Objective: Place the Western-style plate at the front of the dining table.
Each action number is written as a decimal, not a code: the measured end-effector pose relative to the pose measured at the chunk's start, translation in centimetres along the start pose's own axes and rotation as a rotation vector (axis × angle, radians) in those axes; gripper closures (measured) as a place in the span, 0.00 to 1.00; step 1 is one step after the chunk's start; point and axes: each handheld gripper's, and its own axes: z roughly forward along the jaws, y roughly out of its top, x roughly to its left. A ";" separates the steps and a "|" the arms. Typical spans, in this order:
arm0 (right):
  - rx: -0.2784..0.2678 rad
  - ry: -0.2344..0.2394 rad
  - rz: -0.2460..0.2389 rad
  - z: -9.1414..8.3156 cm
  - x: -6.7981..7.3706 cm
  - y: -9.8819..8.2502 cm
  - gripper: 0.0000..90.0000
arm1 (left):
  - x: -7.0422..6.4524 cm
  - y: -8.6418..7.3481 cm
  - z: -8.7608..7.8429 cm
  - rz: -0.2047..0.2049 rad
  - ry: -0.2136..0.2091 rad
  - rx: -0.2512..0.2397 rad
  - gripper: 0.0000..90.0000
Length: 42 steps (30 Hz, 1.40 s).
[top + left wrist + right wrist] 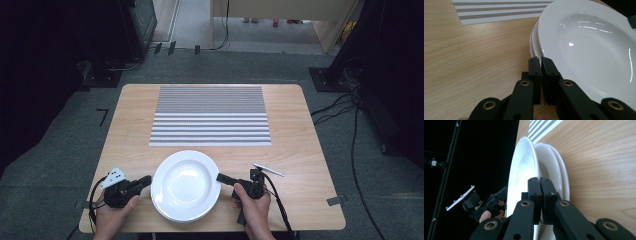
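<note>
While the wooden table (300,145) and striped placemat (210,116) sit idle, I judge the stacked white plates (186,186) near me stiff, slick, breakable; best held by the rim. My left gripper (145,180) and right gripper (221,177) flank them, jaws closed, empty.

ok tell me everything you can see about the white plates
The white plates are a small stack of glossy, ceramic-looking deep plates with wide rims, lying flat and empty at the near middle of the wooden table, just short of the striped placemat. The left gripper and right gripper, jaws together, flank the rim.
</note>
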 end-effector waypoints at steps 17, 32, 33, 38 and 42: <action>-0.007 0.014 -0.002 -1.5 0.0 0.6 0.99 | 0.0 0.3 -0.5 -0.039 -0.021 -0.064 0.88; -0.014 0.028 -0.008 -2.4 0.4 0.8 0.99 | -0.8 0.5 -0.3 -0.033 -0.078 -0.080 0.84; -0.014 0.028 -0.008 -2.4 0.4 0.8 0.99 | -0.9 0.6 -0.2 -0.035 -0.083 -0.082 0.84; -0.027 0.030 -0.010 -2.9 0.4 1.0 0.99 | -1.3 0.7 0.0 -0.049 -0.128 -0.082 0.82; -0.039 0.031 -0.007 -3.3 0.2 1.1 0.99 | -2.0 0.7 0.6 -0.042 -0.153 -0.063 0.80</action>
